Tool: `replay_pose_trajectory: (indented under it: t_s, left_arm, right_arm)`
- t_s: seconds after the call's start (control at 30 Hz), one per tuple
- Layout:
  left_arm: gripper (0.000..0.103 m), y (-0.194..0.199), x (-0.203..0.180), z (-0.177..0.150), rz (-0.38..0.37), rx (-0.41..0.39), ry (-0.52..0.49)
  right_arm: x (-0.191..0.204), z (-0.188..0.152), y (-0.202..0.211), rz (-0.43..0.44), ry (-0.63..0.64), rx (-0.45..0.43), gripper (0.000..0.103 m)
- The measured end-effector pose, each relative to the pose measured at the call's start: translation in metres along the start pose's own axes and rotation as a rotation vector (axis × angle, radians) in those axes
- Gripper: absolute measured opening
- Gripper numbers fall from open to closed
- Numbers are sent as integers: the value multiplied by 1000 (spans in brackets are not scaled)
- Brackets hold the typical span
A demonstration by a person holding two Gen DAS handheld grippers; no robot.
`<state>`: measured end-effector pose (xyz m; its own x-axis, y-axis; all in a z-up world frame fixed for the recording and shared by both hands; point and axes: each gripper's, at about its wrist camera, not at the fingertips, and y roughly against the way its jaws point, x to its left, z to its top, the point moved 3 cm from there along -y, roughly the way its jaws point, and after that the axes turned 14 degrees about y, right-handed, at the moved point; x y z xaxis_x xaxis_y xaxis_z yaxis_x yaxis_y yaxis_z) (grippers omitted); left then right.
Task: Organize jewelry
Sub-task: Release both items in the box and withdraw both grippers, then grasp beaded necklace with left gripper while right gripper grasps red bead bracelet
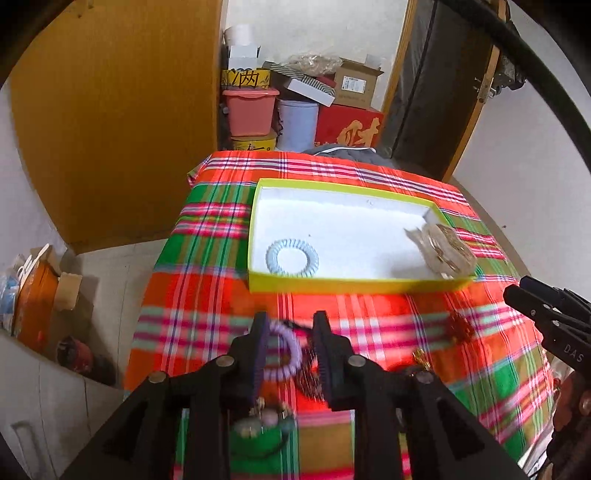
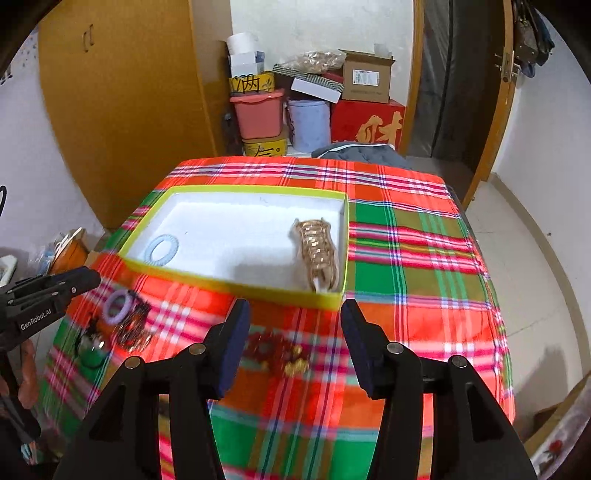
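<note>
Both tools released — left tool point(image 1: 290, 338) above purple hair tie point(image 1: 286, 354), right tool point(image 2: 295, 332) above red beads point(image 2: 275, 350).

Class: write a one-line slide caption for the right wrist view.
Open right gripper above red beads; yellow-rimmed box holds two pieces.

Tray point(image 2: 236, 284) middle free (bangles point(image 2: 317, 251) right) — reachable.

White walls point(image 2: 314, 26); tall yellow-brown wardrobe point(image 2: 122, 110) at left. Boxes and tubs point(image 2: 314, 99) stacked in the far corner. Open wooden door point(image 2: 495, 122) at right, pale tiled floor point(image 2: 524, 229).
</note>
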<state>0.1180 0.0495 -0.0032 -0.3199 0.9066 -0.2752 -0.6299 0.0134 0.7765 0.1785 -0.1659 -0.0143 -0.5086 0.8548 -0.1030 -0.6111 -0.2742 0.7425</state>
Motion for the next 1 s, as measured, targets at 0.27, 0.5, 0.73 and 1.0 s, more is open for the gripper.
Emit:
replay_pose_trajectory:
  t_s: [0.27, 0.5, 0.73, 1.0]
  left_arm:
    - [25, 37, 3, -29, 4, -17, 3]
    - [25, 59, 5, -51, 32, -27, 4]
    - [25, 70, 3, -66, 31, -20, 0]
    - [25, 78, 2, -79, 18, -27, -15]
  right_arm:
    - [16, -24, 37, -1, 11, -20, 52]
    - [28, -44, 59, 12, 22, -23, 52]
    - [34, -55, 69, 40, 29, -16, 52]
    - [33, -61, 73, 75, 26, -21, 52]
